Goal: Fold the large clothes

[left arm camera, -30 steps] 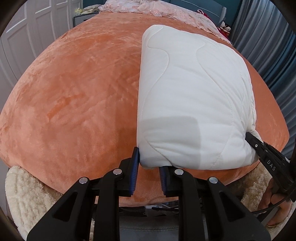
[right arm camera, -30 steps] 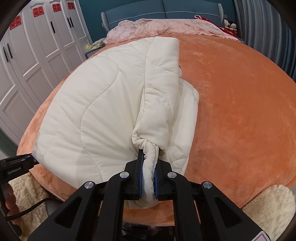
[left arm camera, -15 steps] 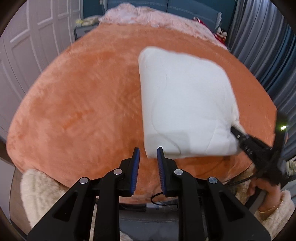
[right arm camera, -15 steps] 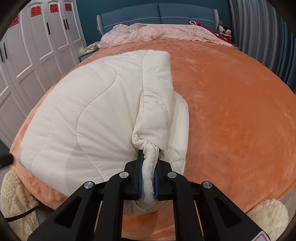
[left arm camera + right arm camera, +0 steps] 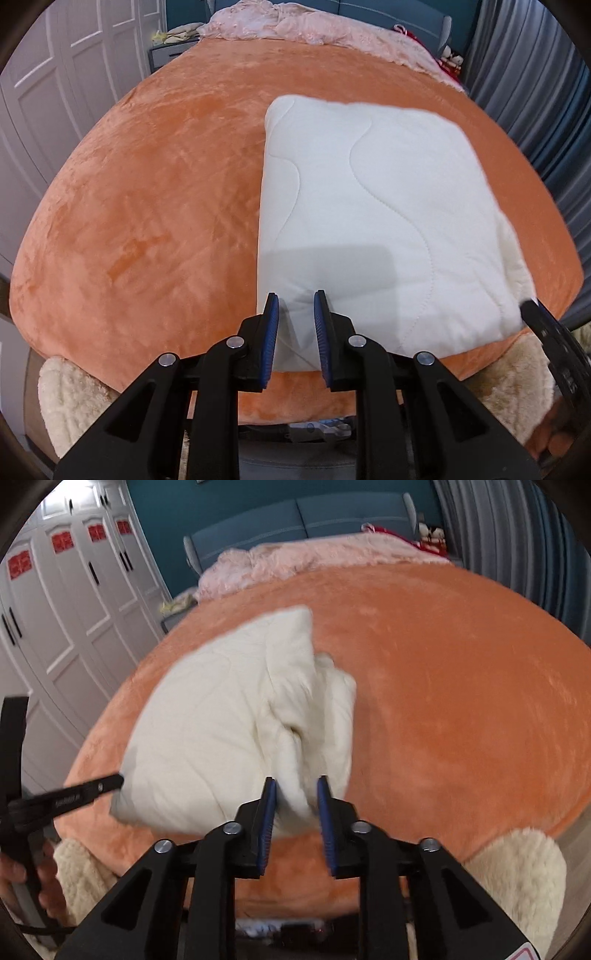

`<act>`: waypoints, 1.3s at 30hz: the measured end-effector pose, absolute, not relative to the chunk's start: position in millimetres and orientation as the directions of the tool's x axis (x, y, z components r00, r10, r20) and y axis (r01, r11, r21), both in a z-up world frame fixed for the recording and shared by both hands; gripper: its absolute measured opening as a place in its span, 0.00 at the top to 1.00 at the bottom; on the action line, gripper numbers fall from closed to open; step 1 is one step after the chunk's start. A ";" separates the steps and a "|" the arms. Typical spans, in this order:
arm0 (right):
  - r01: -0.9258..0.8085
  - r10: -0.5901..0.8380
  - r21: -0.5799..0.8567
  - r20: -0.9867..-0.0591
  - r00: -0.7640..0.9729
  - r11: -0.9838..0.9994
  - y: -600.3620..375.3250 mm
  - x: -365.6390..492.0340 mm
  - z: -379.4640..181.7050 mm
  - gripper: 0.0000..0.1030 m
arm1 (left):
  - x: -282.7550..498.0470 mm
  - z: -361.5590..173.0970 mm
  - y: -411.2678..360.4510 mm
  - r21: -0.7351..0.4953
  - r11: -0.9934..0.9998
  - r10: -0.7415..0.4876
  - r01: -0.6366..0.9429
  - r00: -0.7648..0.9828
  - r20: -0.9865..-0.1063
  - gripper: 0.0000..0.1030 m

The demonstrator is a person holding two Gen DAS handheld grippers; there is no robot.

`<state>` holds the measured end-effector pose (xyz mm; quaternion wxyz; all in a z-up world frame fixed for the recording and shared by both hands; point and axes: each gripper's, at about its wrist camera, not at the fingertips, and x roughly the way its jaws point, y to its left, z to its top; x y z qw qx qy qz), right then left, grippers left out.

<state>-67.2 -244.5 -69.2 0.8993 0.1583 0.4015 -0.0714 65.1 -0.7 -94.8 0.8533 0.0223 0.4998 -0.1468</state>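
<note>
Garment (image 5: 376, 221) is a cream quilted piece, already folded into a thick rectangle, lying on the orange plush bedspread (image 5: 147, 206) near the bed's foot edge, long axis running toward the headboard.

Left gripper (image 5: 295, 332): jaws a narrow gap apart, the garment's near-left corner sits in view between the blue pads, but you're not pinching it. Pads stand clear of the cloth on both sides as far as the left wrist view shows.

Right gripper (image 5: 295, 812): jaws opening right now. The bunched fold of cloth is in the gap, but the pads aren't pressing it. The right view is motion-blurred, so contact on the left pad is hard to rule out.

Reading this as the release after a fold. To do it well:
- Finish opening the right jaws fully before you pull away, otherwise the bunched edge drags and undoes the fold.
- Back both grippers straight out along the fingers, not sideways.
- The right side of the bundle looks lumpy and puckered. Expect you'll need to smooth or re-tuck it.
- The near edge sits close to the bedspread's drop-off; don't nudge it toward you.
</note>
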 end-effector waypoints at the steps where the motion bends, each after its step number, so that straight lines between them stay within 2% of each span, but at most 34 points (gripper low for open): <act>1: 0.252 -0.005 0.216 -0.751 0.660 0.943 -244.2 -67.7 -73.5 0.86 | 65.0 -97.2 -2.6 -0.100 0.957 -0.221 0.274 0.457 -0.862 0.81; 8: 0.240 -0.025 0.141 -0.814 0.580 0.960 -235.5 -46.0 -111.9 0.91 | 68.7 -118.6 -7.8 -0.072 0.961 -0.187 0.266 0.438 -0.880 0.81; 21: 0.232 -0.044 0.098 -0.840 0.540 0.968 -228.0 -25.4 -137.9 0.90 | 66.2 -135.0 -18.9 -0.001 0.962 -0.138 0.272 0.484 -0.864 0.81; 23: 0.236 -0.034 0.116 -0.835 0.549 0.965 -230.0 -29.7 -134.2 0.89 | 66.3 -131.2 -16.6 -0.019 0.963 -0.153 0.270 0.482 -0.863 0.81; 25: 0.242 -0.019 0.142 -0.827 0.562 0.960 -234.9 -37.1 -124.9 0.88 | 68.3 -120.1 -5.1 -0.089 0.962 -0.205 0.259 0.467 -0.860 0.80; 28: 0.260 -0.015 0.181 -0.794 0.608 0.948 -244.9 -55.3 -96.6 0.76 | 70.6 -98.5 14.6 -0.153 0.961 -0.249 0.233 0.472 -0.846 0.71; 33: 0.312 -0.042 0.255 -0.710 0.703 0.915 -267.6 -55.9 -41.1 0.61 | 96.5 -59.6 34.1 -0.191 0.958 -0.278 0.216 0.520 -0.808 0.66; 35: 0.318 -0.023 0.315 -0.677 0.736 0.894 -278.7 -38.8 -24.9 0.52 | 112.2 -44.4 32.1 -0.208 0.954 -0.294 0.216 0.541 -0.788 0.61; 37: 0.323 0.010 0.395 -0.646 0.763 0.860 -288.7 -12.3 -12.9 0.50 | 132.0 -28.7 23.6 -0.220 0.949 -0.310 0.224 0.558 -0.770 0.51; 39: 0.318 0.043 0.452 -0.627 0.778 0.833 -295.6 11.9 -9.8 0.49 | 154.7 -16.9 11.0 -0.234 0.946 -0.322 0.223 0.572 -0.755 0.48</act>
